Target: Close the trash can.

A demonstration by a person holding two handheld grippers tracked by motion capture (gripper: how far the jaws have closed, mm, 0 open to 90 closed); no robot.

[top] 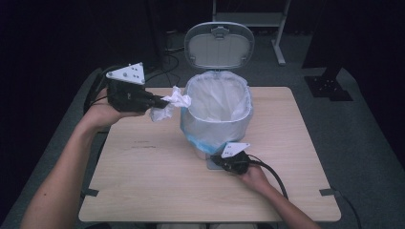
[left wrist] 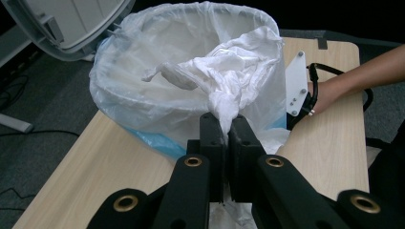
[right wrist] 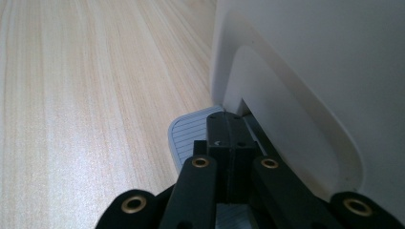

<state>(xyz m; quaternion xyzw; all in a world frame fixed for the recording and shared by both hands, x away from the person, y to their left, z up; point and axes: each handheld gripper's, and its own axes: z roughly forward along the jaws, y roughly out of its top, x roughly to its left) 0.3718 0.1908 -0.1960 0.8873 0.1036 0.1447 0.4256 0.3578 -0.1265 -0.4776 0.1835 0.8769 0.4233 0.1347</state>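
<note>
**Tissue held at the bin's rim, lid kept up by the pedal**

A crumpled white tissue (left wrist: 224,76) is pinched between the closed jaws of the left gripper (top: 165,101) and is held in the air just beside the left rim of the small white bin (top: 217,114), not yet over its opening. The bin is lined with a thin plastic bag (left wrist: 143,95), and its lid (top: 218,46) is raised upright behind it. The right gripper (right wrist: 228,126) is seen with its jaws shut together on nothing, pressed down on the grey ribbed pedal (right wrist: 184,133) at the foot of the bin, on the wooden table (top: 143,162).

Two risks can be judged from this. If the pedal is let up too soon, the lid is likely to drop onto the tissue or the left gripper. If the tissue is released where it hangs now, it may land on the table outside the rim. The loose bag edge could also be snagged and dragged by the jaws.
</note>
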